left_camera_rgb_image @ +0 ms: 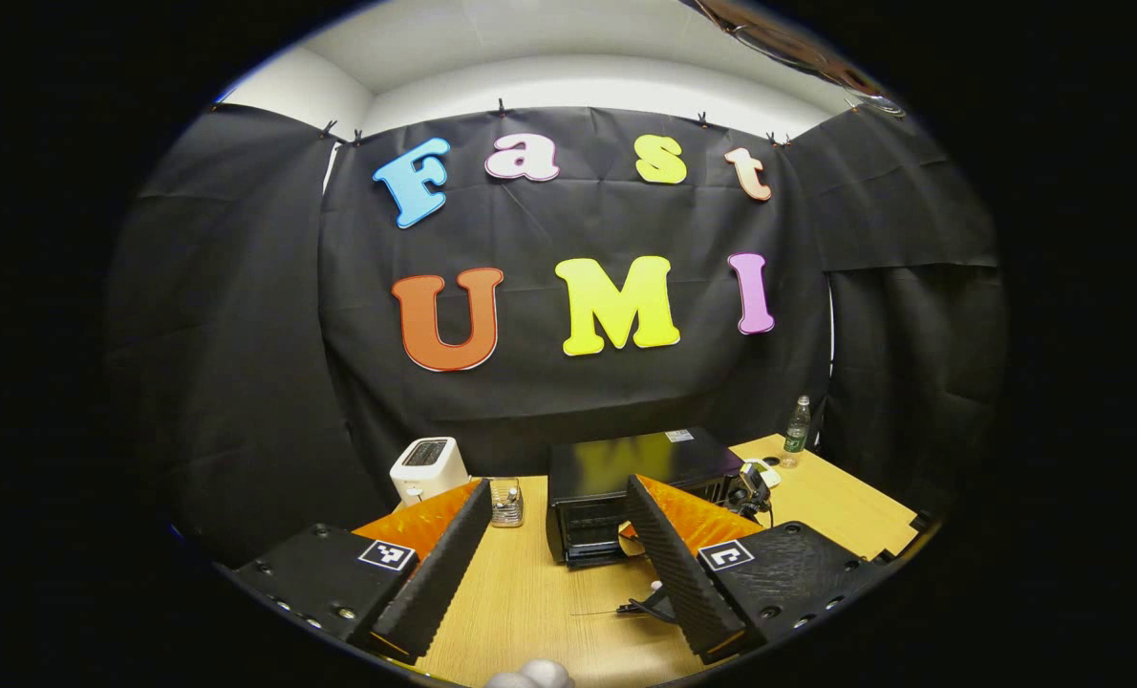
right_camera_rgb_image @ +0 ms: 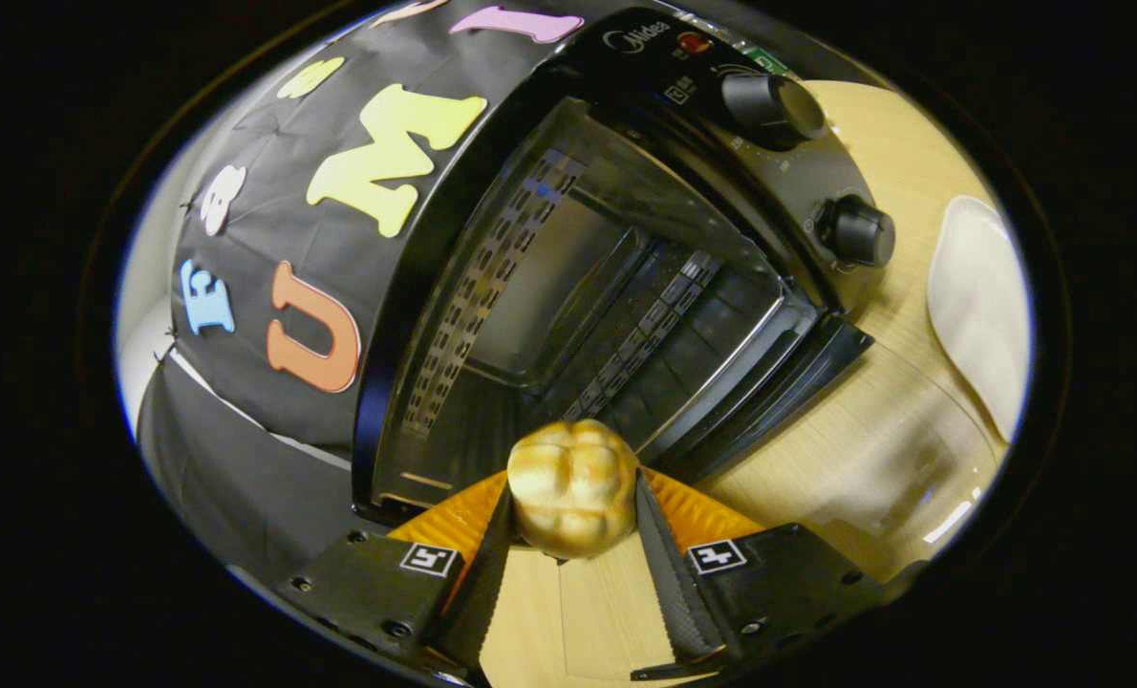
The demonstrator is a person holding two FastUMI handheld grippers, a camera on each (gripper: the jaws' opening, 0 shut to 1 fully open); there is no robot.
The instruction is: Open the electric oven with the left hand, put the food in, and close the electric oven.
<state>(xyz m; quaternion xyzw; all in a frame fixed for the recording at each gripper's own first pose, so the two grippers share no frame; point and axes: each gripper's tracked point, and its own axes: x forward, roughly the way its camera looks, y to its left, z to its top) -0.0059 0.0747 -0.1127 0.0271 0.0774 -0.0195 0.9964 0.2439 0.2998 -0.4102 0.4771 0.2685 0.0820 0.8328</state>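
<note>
Right gripper clamps bread roll just in front of open oven cavity; left gripper spread wide, empty, above desk, oven well ahead

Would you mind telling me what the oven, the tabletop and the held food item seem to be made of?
The black electric oven looks like painted metal, with a perforated, faintly glossy cavity wall. The light tabletop shows wood grain, likely laminate. The golden, lobed food item in the right gripper looks like glazed bread, possibly a plastic replica.

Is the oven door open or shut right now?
Open: the oven shows its bare cavity and rack, door dropped down, with the bread roll held just outside.
</note>
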